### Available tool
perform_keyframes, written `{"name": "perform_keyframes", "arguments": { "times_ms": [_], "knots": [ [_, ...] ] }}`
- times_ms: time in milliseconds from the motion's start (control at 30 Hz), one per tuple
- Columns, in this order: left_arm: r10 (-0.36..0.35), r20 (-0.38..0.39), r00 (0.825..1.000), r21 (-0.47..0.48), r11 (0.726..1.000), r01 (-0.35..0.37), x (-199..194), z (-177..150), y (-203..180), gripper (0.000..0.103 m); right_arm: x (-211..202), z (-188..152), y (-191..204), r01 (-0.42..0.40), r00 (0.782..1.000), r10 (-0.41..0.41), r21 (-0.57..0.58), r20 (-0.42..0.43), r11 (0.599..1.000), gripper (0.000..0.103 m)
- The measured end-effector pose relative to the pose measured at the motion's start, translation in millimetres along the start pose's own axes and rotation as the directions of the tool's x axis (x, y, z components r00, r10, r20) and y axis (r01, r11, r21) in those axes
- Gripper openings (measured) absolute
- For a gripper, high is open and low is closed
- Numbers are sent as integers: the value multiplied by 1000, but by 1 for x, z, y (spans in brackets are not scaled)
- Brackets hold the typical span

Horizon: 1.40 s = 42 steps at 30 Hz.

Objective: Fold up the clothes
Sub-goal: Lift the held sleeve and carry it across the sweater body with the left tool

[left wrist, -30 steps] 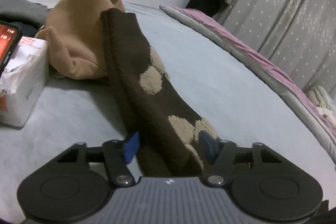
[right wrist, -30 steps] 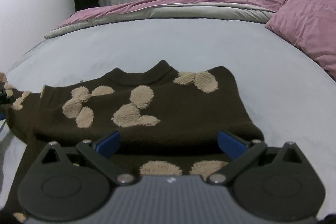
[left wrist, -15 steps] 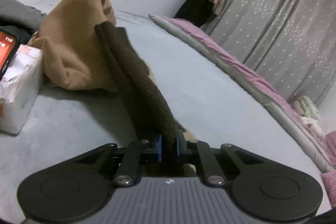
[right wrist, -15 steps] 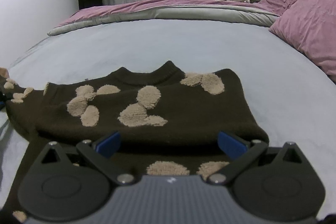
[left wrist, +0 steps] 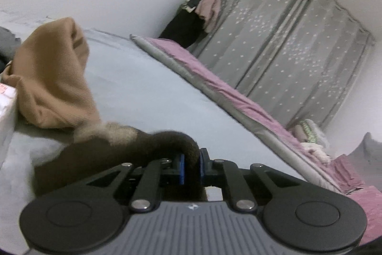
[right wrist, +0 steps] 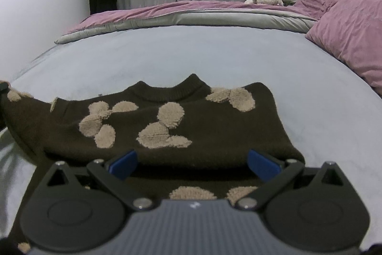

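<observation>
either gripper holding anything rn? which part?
Left gripper is shut on the brown sweater's sleeve, pinching a fold of it. Right gripper is open above the sweater body, holding nothing.

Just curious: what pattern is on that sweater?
Dark brown sweater with fuzzy beige spots; right wrist view.

brown sweater [right wrist: 167, 126] lies on the bed [right wrist: 191, 56], right gripper [right wrist: 192, 163] fingers spread.

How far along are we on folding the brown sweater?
Done: the brown sweater lies flat on the bed, its right side already folded in. In hand: the left gripper is shut on the sleeve, lifted off the bed; the right gripper hovers open over the hem. Left: lay that sleeve across the body, then fold it up. The tan garment looks unfolded.
</observation>
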<state>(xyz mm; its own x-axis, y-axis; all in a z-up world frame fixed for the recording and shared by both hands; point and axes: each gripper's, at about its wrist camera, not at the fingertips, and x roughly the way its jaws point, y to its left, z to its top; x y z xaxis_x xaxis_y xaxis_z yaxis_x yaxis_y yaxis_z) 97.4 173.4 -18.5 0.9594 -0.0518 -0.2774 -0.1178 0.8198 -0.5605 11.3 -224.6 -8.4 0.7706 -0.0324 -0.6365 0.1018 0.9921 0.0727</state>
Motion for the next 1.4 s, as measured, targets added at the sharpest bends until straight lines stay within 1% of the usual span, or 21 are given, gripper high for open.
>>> {"name": "perform_keyframes", "arguments": {
  "times_ms": [167,333,500,767,933,1067,1267,1400],
  "knots": [
    [-72,9,997,10,997,72,-10,3,-9,9,-3,1,1,-3,1000,3,4,10,1000,103],
    [-157,7,988,29,987,156,-19,5,-22,9,-6,4,1,-12,1000,11,20,26,1000,103],
    [-236,-4,972,32,971,236,-25,5,-35,9,-9,6,1,-22,999,20,38,42,999,103],
    [-347,-43,937,44,936,349,-31,-10,-69,9,-14,8,-1,-43,998,38,76,58,996,103],
    [-404,-115,907,89,906,415,-35,-30,-95,9,-17,9,-6,-43,997,36,102,67,994,103],
    [-425,-199,883,141,879,455,-37,-55,-116,9,-18,10,-14,-49,997,40,139,71,989,103],
    [-402,-342,850,180,859,479,-32,-92,-137,9,-17,11,-22,-56,997,44,190,71,980,103],
    [-356,-445,822,197,856,478,-22,-119,-142,9,-14,11,-21,-55,997,43,192,64,980,103]
  ]
}}
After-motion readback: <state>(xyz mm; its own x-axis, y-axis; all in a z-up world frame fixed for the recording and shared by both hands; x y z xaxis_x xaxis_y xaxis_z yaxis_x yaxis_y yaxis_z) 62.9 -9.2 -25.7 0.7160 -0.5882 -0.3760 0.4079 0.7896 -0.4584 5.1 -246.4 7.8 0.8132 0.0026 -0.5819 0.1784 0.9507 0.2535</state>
